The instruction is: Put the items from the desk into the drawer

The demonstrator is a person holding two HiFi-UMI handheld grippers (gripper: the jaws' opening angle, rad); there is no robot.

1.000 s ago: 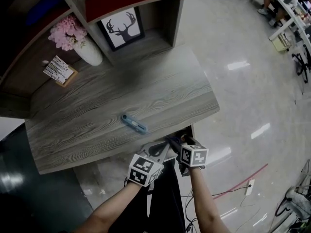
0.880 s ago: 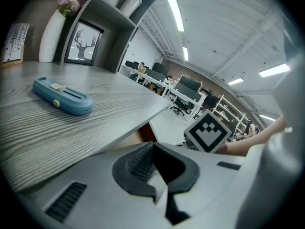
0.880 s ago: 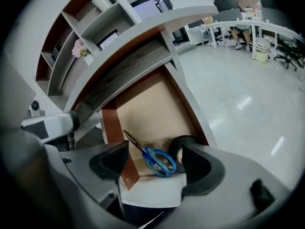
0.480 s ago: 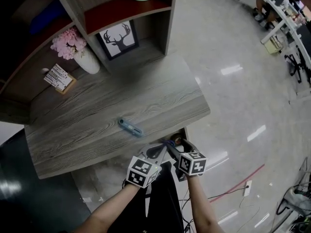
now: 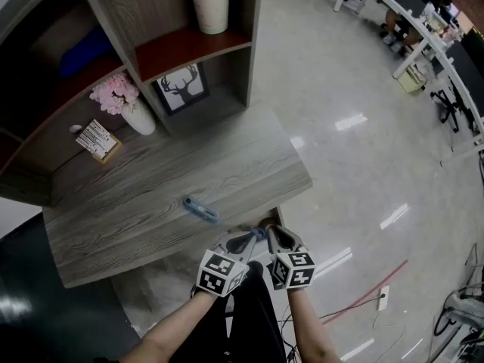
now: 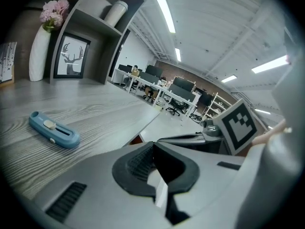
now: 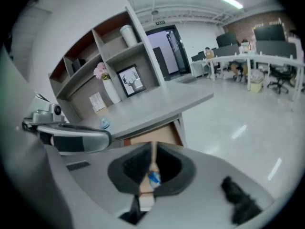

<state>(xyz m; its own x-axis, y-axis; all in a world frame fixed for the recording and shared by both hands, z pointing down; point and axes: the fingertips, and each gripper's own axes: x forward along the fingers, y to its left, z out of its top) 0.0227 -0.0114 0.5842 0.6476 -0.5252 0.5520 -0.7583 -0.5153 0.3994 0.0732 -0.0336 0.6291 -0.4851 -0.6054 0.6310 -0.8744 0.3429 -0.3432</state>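
Observation:
A blue utility knife point(image 5: 200, 209) lies on the grey wood desk point(image 5: 151, 180) near its front edge; it also shows in the left gripper view point(image 6: 53, 129) and small in the right gripper view point(image 7: 105, 123). A brown drawer point(image 5: 266, 220) juts out from under the desk's front right. My right gripper point(image 5: 271, 231) is shut on the drawer's front edge, a tan strip between its jaws point(image 7: 153, 149). Just left of it, my left gripper point(image 5: 246, 240) is shut with nothing in it point(image 6: 152, 149).
At the desk's back stand a white vase with pink flowers point(image 5: 128, 104), a card holder point(image 5: 97, 138) and a framed deer picture point(image 5: 180, 87) under shelves. Glossy floor lies to the right, with a red cable point(image 5: 363, 290) and office desks and chairs point(image 5: 423, 36) far off.
Both grippers have drawn back from the desk's front edge, the drawer coming out with the right one. The head view has pulled back and up. The knife has not moved.

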